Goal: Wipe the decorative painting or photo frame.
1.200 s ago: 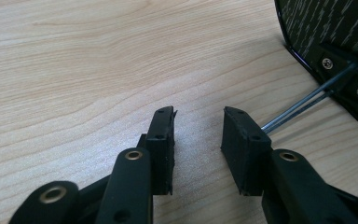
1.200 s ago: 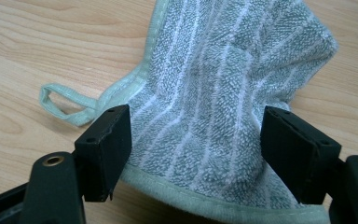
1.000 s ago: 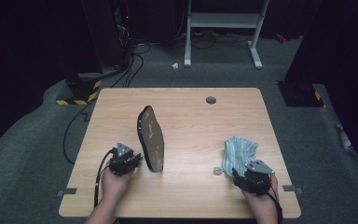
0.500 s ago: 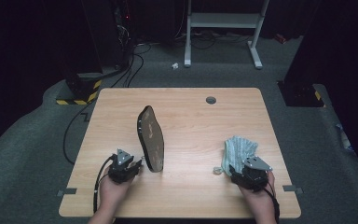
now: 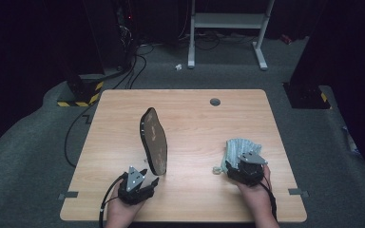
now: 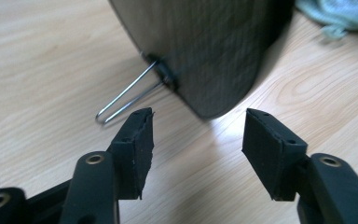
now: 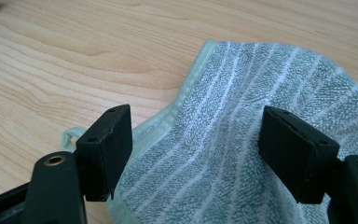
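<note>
We have stood the dark oval standing mirror (image 5: 153,140) mid-counter, our left gripper (image 5: 148,183) fingers just opened wide off it, and our right gripper (image 7: 193,149) fingers gape over the unused green striped towel (image 7: 242,154).

Upright board (image 5: 153,140) and towel (image 5: 238,148) flank bare table (image 5: 195,123) between.
</note>
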`<state>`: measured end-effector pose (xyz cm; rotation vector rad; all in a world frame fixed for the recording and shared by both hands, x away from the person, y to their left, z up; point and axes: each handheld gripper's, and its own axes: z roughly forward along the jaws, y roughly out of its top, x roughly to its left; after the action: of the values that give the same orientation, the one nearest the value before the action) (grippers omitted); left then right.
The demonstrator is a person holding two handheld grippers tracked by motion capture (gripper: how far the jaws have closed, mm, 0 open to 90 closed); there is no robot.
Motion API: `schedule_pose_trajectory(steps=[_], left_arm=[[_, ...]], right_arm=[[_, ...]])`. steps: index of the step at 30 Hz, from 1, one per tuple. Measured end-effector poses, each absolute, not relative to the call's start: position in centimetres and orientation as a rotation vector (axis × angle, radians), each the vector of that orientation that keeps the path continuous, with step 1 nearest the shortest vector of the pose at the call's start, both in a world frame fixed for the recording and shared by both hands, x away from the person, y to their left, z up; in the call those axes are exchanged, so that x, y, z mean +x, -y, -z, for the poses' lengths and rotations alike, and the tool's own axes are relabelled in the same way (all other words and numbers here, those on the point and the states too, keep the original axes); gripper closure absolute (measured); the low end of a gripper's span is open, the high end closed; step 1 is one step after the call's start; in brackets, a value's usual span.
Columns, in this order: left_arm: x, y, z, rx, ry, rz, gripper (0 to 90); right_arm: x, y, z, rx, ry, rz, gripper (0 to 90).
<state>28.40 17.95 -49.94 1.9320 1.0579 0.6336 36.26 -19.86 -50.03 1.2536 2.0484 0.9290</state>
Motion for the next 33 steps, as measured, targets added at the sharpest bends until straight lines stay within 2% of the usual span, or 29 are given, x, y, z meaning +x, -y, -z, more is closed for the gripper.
schedule_pose_trajectory(steps=[9, 14, 33], left_arm=[[29.2, -16.8, 49.3, 1.878, -1.066, -0.582, 43.3], [29.6, -16.5, 49.2, 1.864, -1.072, -0.594, 44.8], [29.6, -18.6, 49.5, 1.846, -1.127, -0.618, 48.8]], right_arm=[[35.9, 20.1, 50.1, 1.252, -2.046, -0.926, 26.2], [35.5, 20.5, 50.1, 1.265, -2.034, -0.920, 26.3], [35.2, 20.9, 49.4, 1.266, -2.012, -0.940, 26.3]])
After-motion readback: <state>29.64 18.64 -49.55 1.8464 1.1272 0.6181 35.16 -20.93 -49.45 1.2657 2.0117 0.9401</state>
